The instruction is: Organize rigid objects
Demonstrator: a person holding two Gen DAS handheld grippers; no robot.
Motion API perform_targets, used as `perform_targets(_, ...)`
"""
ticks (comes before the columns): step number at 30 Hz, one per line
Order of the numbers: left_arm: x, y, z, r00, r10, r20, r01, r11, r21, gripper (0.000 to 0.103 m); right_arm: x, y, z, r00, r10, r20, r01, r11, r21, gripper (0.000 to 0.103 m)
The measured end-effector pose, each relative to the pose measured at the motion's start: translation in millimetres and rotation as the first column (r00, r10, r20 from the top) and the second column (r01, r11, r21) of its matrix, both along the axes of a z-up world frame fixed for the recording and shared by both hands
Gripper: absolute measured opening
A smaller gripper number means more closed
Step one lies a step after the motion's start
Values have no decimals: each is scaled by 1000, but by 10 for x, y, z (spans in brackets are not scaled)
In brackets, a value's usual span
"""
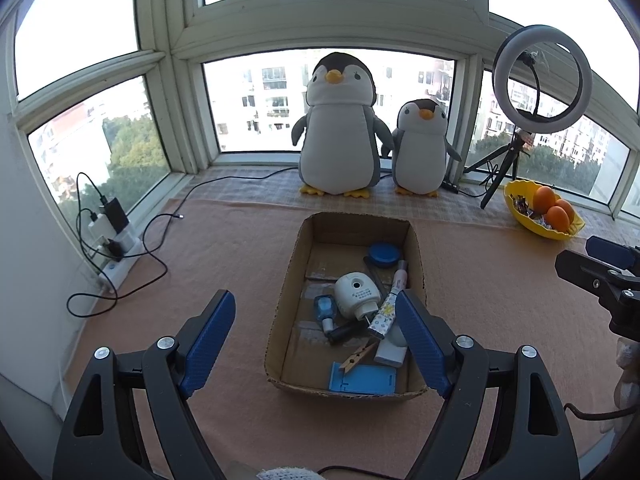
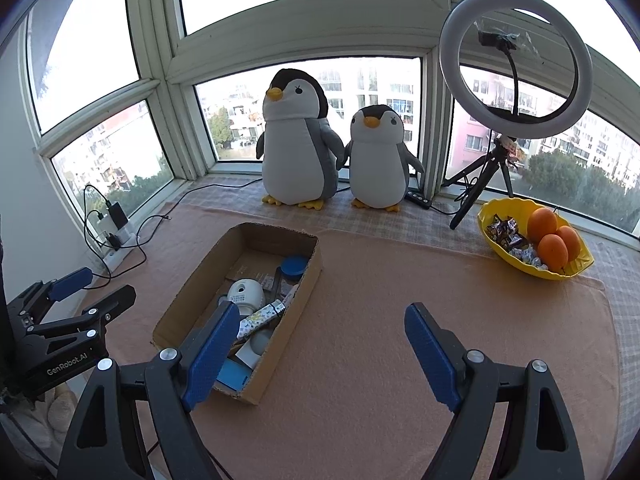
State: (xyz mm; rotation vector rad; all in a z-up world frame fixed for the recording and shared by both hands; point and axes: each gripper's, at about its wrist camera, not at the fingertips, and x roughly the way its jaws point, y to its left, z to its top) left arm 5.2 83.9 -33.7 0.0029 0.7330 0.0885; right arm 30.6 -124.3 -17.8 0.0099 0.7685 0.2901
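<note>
The cardboard box (image 1: pixel 288 280) sits at the centre of the peach cloth (image 1: pixel 224 248), loaded with a white sharpener (image 1: pixel 354 290), blue round lid (image 1: pixel 382 254), clothespin (image 1: pixel 356 356) and blue phone stand (image 1: pixel 362 378). Left gripper (image 1: pixel 316 344) and right gripper (image 2: pixel 320 354) both stand spread and empty, above the box's near end. Far side: two plush penguins (image 1: pixel 340 128); right: ring light (image 2: pixel 516 64), yellow fruit bowl (image 2: pixel 560 274). Only the right wrist view shows the box's outer right wall.

Both the left gripper (image 1: pixel 316 336) and right gripper (image 2: pixel 320 344) tilt downward, jaws spread wide, gripping nothing.
</note>
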Motion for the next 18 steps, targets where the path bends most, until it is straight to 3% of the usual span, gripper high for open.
perform_targets(18, 3, 8, -11, 1000, 5, 2, -5, 1000, 0, 83, 10, 2, -67, 1000, 1, -13, -2, 1000, -4, 81)
